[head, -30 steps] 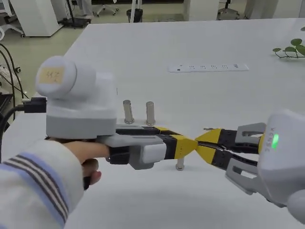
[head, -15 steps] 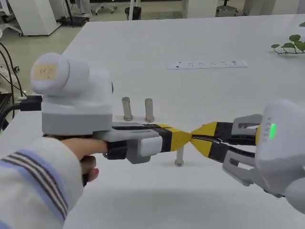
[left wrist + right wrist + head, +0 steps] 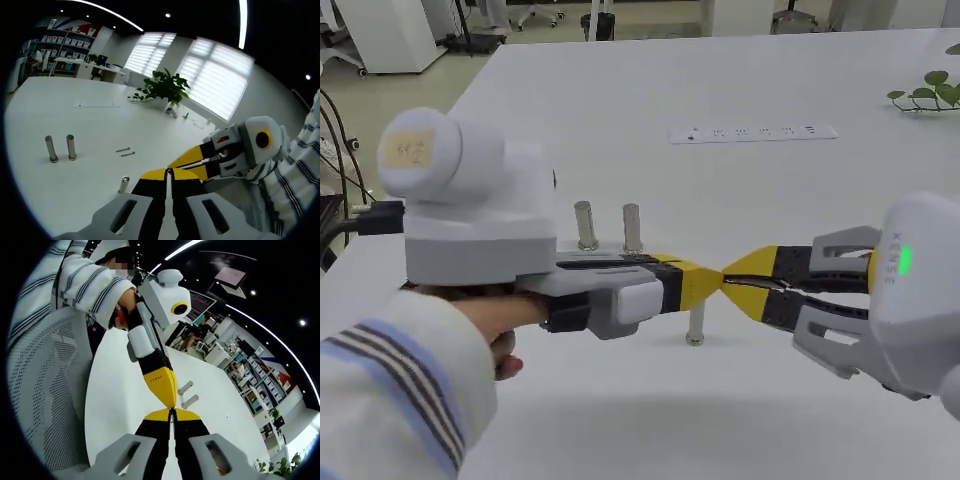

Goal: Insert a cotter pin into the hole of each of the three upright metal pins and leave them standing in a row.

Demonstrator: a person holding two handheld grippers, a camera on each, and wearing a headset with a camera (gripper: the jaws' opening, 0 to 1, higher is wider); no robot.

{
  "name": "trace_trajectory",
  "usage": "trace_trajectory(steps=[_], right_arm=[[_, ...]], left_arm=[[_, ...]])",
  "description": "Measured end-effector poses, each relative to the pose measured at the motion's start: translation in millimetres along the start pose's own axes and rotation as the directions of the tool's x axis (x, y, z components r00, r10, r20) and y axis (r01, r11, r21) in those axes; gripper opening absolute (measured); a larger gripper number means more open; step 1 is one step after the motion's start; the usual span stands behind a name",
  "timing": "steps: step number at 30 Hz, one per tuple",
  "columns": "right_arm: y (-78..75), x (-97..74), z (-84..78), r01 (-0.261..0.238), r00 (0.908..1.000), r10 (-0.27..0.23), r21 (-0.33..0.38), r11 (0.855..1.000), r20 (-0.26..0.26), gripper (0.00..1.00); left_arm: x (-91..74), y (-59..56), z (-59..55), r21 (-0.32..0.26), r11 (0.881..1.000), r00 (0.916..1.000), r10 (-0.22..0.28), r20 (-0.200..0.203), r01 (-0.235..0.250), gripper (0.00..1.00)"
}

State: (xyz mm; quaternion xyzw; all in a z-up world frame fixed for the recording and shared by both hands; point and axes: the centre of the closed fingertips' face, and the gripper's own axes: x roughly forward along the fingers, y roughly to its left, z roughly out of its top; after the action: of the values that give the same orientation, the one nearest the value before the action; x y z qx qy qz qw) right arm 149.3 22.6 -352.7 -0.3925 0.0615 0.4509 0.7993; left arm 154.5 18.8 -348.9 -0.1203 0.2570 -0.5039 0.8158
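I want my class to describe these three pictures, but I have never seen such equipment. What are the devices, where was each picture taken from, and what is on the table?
No robot: a person holds two tongs. The wide picture comes from a camera on the person's head; the round ones from cameras riding on the left tongs and the right tongs. Both are shut, tips almost together; whether they pinch anything I cannot tell. On the white table two metal pins stand side by side, a third pin nearer the tips. Two small thin pieces and a power strip lie farther off.
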Motion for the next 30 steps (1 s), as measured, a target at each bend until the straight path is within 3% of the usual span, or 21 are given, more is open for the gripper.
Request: trace_trajectory(steps=[11, 16, 24, 28, 30], right_arm=[[0.6, 1.0, -0.9, -0.002, 1.0, 0.002, -0.001, 1.0, 0.0, 0.0], [1.2, 0.7, -1.4, -0.012, 0.9999, 0.012, 0.006, 1.0, 0.002, 0.0], [0.3, -2.1, -12.7, -0.037, 0.9993, 0.037, 0.142, 0.989, 0.002, 0.06], [5.9, -1.5, -15.2, -0.079, 0.9969, 0.075, 0.257, 0.963, 0.023, 0.1], [8.3, -1.5, -13.5, -0.111, 0.9936, 0.095, 0.344, 0.933, 0.061, 0.1]], left_arm=[[0.9, -0.1, -2.7, -0.011, 1.0, 1.0, -0.002, 0.004, 0.003, 0.0], [-1.0, -0.8, -1.9, 0.025, 1.0, 0.9999, -0.009, 0.009, 0.009, 0.0], [-4.9, -2.6, 0.0, 0.124, 0.992, 0.9998, -0.018, 0.002, 0.018, 0.0], [-5.7, -6.5, -0.5, 0.18, 0.983, 0.9994, -0.034, -0.008, 0.035, 0.0], [-6.0, -10.0, -0.7, 0.215, 0.975, 0.9987, -0.049, -0.014, 0.051, 0.0]])
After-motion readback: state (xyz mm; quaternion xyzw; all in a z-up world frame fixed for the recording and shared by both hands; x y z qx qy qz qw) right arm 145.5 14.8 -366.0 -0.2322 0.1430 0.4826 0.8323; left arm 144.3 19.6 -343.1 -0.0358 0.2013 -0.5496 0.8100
